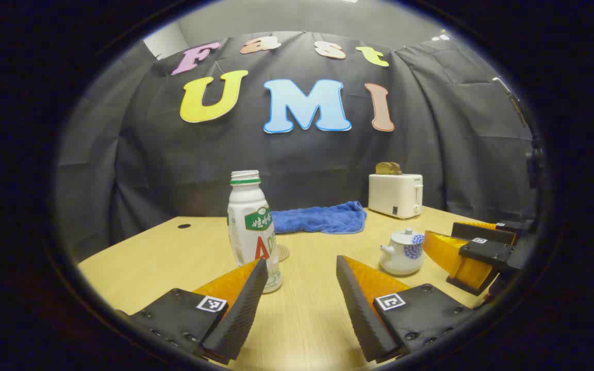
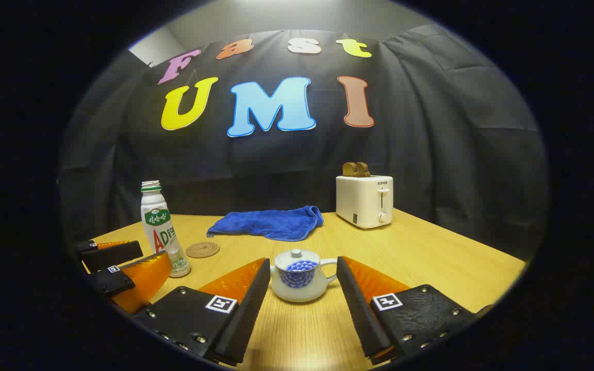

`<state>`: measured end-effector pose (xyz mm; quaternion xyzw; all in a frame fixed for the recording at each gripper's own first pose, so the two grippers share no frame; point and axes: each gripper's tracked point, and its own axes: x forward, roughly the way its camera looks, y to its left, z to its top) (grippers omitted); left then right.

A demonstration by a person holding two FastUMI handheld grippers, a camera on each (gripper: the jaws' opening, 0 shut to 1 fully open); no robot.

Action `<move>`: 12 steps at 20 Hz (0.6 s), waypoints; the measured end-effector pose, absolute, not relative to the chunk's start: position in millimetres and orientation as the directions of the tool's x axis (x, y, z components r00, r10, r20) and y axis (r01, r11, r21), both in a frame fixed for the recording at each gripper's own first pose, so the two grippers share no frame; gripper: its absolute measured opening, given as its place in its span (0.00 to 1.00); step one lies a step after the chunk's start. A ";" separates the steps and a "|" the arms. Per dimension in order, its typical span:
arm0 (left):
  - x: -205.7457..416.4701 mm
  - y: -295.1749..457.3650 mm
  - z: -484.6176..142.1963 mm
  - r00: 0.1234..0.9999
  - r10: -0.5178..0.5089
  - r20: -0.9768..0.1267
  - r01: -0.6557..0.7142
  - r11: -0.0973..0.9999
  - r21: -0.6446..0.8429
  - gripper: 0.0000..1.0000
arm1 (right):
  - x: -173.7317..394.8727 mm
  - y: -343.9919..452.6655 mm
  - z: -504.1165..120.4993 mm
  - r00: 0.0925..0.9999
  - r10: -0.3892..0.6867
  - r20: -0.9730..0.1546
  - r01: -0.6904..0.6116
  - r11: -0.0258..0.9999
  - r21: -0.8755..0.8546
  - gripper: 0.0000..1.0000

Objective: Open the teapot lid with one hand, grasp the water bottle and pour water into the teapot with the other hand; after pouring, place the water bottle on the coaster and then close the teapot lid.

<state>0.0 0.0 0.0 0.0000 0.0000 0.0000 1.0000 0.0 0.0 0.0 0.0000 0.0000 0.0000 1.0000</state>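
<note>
Teapot (image 2: 299, 282) is sitting lid-on (image 2: 296, 254) on the table (image 2: 431, 247), dead ahead at twelve o'clock of the right gripper (image 2: 302, 288), whose jaws are gaping wide and gripping nothing. Going left to right in the left gripper view, the bottle (image 1: 251, 226) is standing uncapped at eleven o'clock of the left gripper (image 1: 301, 288), just off its left finger (image 1: 240, 309), the coaster (image 1: 282, 252) is peeking out behind it, and the teapot is waiting at one o'clock. That gripper is hanging open too. Risks, as I am judging them: a finger clipping the tall bottle and tipping it, or the small knob slipping from wide jaws
</note>
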 end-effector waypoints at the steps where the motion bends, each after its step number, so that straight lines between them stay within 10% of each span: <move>1: 0.1 3.2 7.8 1.000 0.004 0.011 -0.004 1.000 -0.001 0.94 | 3.3 0.0 7.1 1.000 0.000 0.005 0.000 1.000 -0.013 0.80; 12: -9.8 32.1 30.0 0.999 0.030 0.034 -0.028 0.998 -0.057 0.89 | 46.1 7.3 11.7 0.998 0.014 -0.066 -0.020 0.996 -0.091 0.47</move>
